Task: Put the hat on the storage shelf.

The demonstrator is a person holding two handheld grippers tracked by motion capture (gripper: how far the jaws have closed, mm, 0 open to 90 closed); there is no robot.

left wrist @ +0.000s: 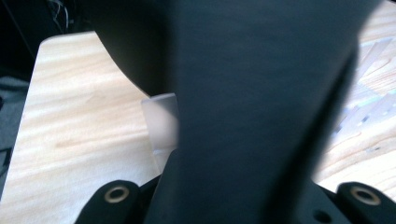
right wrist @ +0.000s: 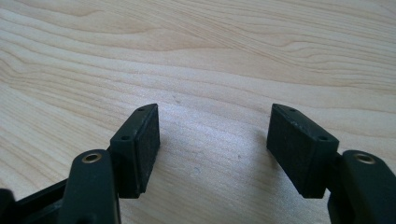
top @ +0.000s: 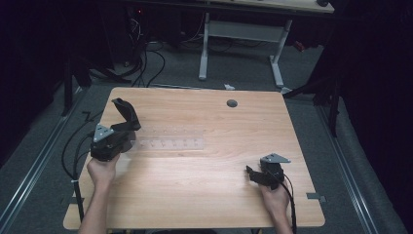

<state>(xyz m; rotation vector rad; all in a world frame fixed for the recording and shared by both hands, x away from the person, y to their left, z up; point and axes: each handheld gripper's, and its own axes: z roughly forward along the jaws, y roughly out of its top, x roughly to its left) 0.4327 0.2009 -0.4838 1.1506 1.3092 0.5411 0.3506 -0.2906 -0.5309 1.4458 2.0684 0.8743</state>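
Observation:
My left gripper is at the table's left side, shut on a black curved object that rises up and away from it. In the left gripper view this black object stands between the jaws and hides most of the scene, with a small translucent white piece showing beside it. A clear plastic plate with rows of holes lies flat just right of the left gripper. Near the front right of the table, my right gripper is open. Its pads stand wide apart over bare wood.
The wooden table has a round grey grommet near its far edge. Cables trail off the left side to the floor. A white-legged desk stands beyond the table. A grey tape mark sits at the front right edge.

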